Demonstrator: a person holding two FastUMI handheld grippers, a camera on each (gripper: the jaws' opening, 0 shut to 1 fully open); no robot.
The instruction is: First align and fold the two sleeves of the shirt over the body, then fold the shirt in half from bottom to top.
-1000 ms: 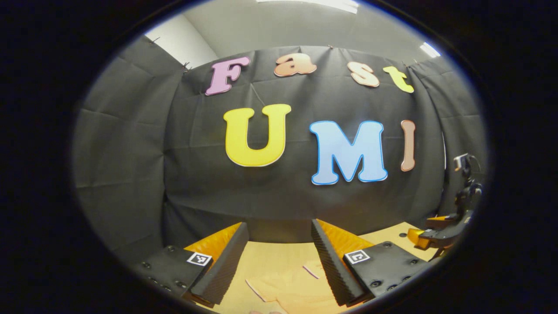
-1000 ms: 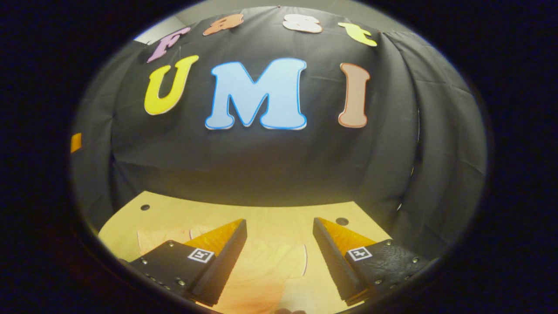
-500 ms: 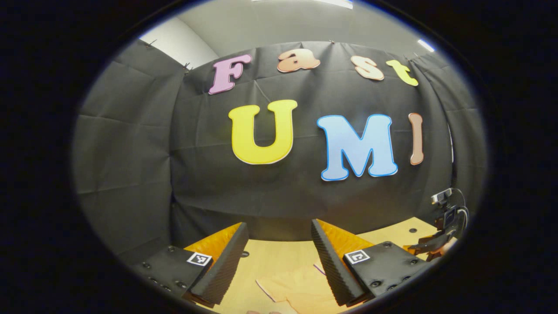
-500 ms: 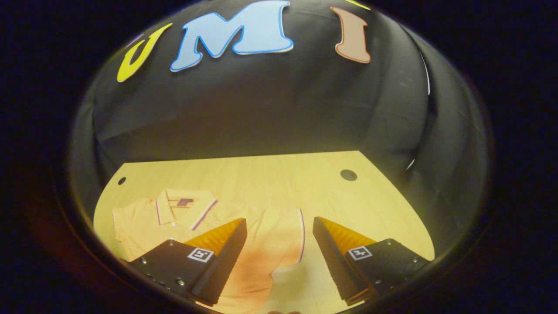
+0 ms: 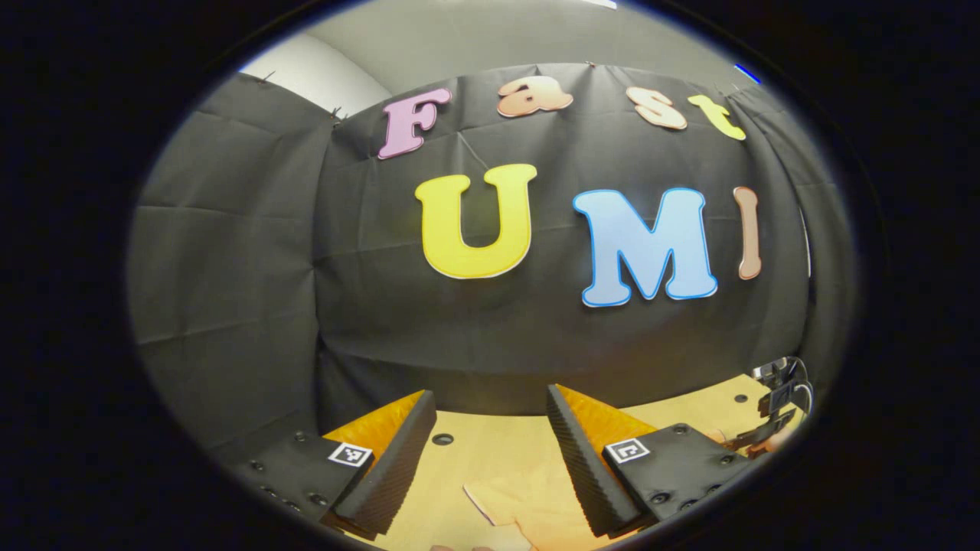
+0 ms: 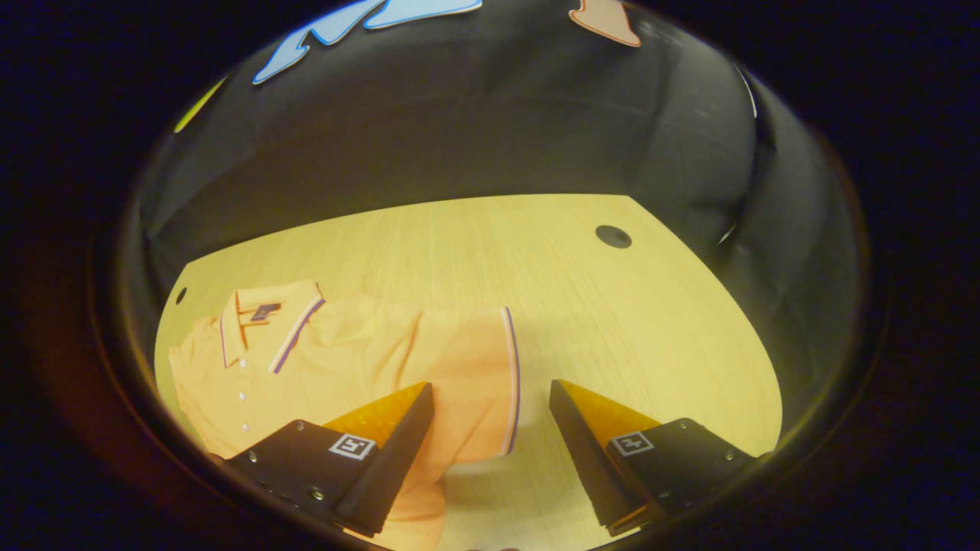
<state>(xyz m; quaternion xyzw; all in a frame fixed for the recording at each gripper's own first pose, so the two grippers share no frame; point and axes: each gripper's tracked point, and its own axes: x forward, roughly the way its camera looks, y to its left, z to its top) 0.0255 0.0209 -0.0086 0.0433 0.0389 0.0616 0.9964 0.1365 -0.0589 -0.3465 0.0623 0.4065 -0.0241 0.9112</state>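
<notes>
1. Lying flat on the bench, the shirt sits toward the near left part of the top, collar pointing at the far left corner, front and buttons up.
2. Its right-hand sleeve is spread outward, the striped cuff edge nearest the bench centre. It is not folded over the body.
3. The other sleeve cannot be judged from the right gripper view. The left gripper view shows a pale flap of shirt fabric lying flat on the wood.
4. Right gripper: jaws spread, holding nothing, above the sleeve and cuff, tilted down toward the bench.
5. Left gripper: jaws spread, holding nothing, aimed mostly at the wall, with the fabric flap below and between its fingers.
6. The right gripper, seen from afar, also appears at the far right of the left gripper view, low over the bench.
7. Progress, as judged: no fold is complete. Both sleeve folds and the bottom-to-top fold remain.
8. Likely step in hand: approach to the right-hand sleeve for a pinch near the cuff.
</notes>
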